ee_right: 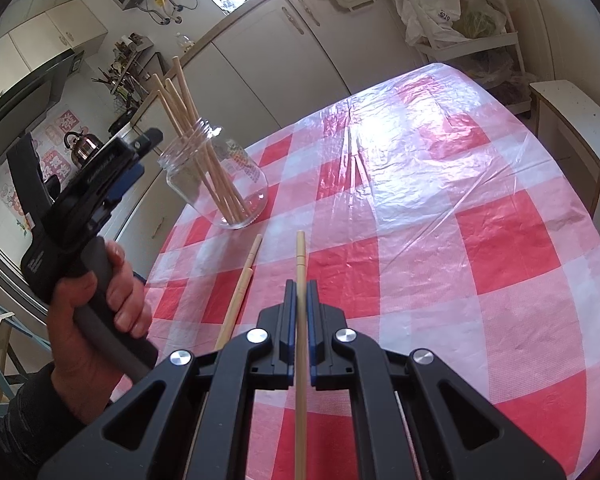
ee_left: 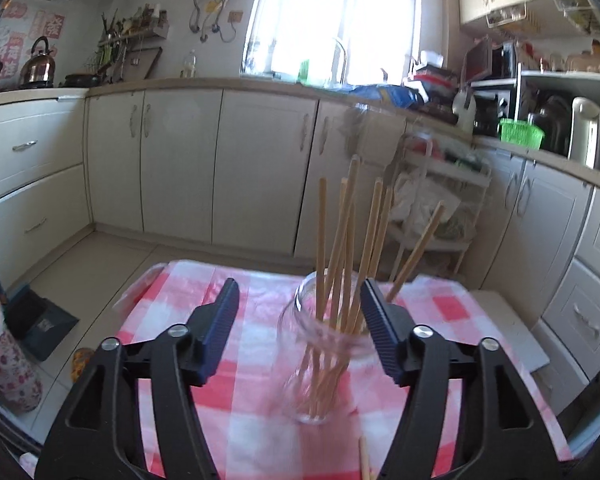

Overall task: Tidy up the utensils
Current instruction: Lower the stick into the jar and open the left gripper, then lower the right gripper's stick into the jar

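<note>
Chopsticks, light, stiff and slick, stand bunched in the fragile glass jar on the checked tablecloth. Right gripper pinches one chopstick mid-shaft, a sound hold; left gripper gapes empty by the jar.

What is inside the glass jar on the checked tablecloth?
The glass jar holds a bundle of wooden chopsticks, leaning, tips at the bottom. Nothing else shows inside through the clear glass.
</note>
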### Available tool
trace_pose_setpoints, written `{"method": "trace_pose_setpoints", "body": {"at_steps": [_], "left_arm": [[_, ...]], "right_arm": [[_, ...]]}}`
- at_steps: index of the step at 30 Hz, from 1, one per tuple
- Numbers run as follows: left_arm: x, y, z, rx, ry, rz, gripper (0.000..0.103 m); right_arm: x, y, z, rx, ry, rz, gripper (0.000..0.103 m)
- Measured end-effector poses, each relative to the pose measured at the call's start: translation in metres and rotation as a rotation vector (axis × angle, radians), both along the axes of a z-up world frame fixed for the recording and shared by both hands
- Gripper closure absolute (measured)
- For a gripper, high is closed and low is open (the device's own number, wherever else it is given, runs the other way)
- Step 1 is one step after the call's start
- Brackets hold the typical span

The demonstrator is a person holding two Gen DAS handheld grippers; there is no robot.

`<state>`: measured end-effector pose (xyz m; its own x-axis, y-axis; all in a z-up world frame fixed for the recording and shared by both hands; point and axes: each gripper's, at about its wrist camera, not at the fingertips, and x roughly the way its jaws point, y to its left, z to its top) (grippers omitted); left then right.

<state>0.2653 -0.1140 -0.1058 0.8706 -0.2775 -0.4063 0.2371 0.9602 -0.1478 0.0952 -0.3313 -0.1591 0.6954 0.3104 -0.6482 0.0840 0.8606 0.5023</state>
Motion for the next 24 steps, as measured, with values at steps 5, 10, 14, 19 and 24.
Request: {"method": "trace_pose_setpoints", "body": {"at_steps": [5, 10, 14, 19, 24], "left_arm": [[-0.017, 0.008, -0.007, 0.060, 0.082, 0.000, 0.030], [-0.039, 0.033, -0.023, 0.023, 0.151, -0.007, 0.023], [-0.045, 0.044, -0.044, -0.006, 0.211, -0.029, 0.023], [-0.046, 0.056, -0.049, -0.092, 0.232, -0.049, 0.020], [-0.040, 0.065, -0.056, -0.163, 0.264, -0.052, 0.018]], "right_arm": [[-0.003, 0.001, 0.006, -0.005, -0.035, -0.005, 0.097], [-0.007, 0.006, 0.033, 0.006, -0.131, -0.007, 0.097], [0.006, 0.022, 0.063, 0.011, -0.239, 0.004, 0.097], [0.041, 0.044, 0.108, 0.018, -0.377, 0.018, 0.097], [0.080, 0.060, 0.141, -0.015, -0.490, 0.003, 0.097]]}}
